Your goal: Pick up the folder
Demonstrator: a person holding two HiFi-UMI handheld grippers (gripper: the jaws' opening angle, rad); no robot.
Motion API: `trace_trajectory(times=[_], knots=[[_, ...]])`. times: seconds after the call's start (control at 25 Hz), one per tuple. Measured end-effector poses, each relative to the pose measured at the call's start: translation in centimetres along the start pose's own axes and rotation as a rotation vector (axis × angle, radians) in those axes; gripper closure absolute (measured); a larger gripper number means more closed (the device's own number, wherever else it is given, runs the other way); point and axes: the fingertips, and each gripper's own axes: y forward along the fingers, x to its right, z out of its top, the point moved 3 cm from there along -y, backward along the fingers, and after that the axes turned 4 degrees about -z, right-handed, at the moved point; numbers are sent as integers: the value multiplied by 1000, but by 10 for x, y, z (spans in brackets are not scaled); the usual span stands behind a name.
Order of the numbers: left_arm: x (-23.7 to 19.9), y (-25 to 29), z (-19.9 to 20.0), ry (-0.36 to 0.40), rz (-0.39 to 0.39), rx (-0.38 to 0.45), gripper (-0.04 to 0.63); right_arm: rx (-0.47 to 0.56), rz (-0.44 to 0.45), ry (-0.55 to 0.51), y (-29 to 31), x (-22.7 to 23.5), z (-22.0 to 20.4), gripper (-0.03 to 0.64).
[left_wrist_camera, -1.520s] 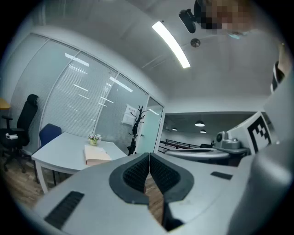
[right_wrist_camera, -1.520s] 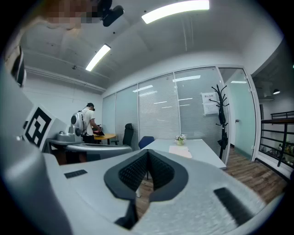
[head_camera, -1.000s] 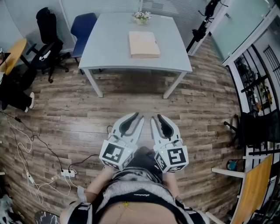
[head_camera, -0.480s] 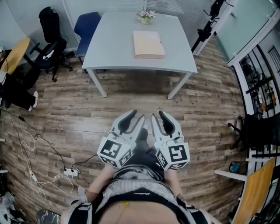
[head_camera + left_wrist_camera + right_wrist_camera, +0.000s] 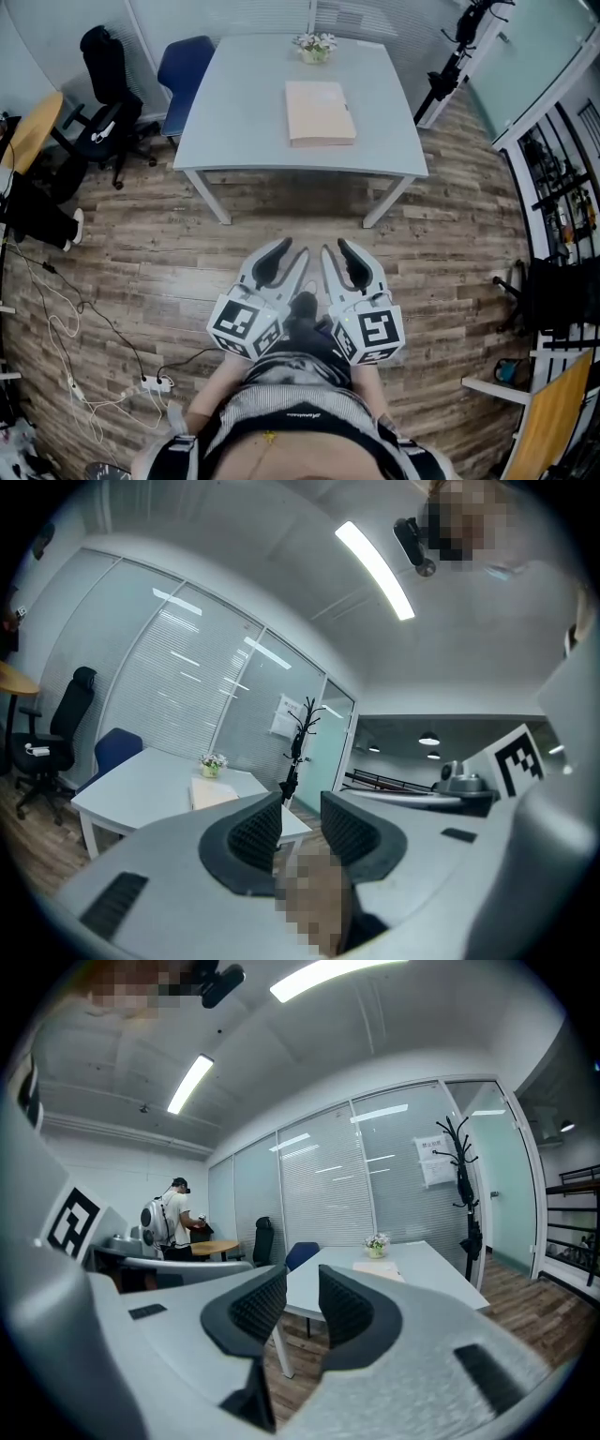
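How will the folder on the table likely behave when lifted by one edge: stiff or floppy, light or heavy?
The folder looks thick and lies flat with straight edges, so probably fairly stiff, though its cover may flap. Its thickness suggests some weight. On the smooth table it may slide if pushed.

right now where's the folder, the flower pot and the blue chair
folder (image 5: 320, 112), head view, middle of its cover
flower pot (image 5: 315, 48), head view, the blooms on top
blue chair (image 5: 189, 64), head view, middle of its blue upholstery
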Motion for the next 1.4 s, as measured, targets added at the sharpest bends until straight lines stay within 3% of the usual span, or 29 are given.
trace_trajectory(times=[0.8, 1.4], knots=[[-83, 134, 37, -5, 88, 2, 492, -10, 98, 3, 136, 87, 36, 508], [-100, 218, 46, -8, 107, 6, 492, 6, 114, 14, 182, 160, 49, 508]])
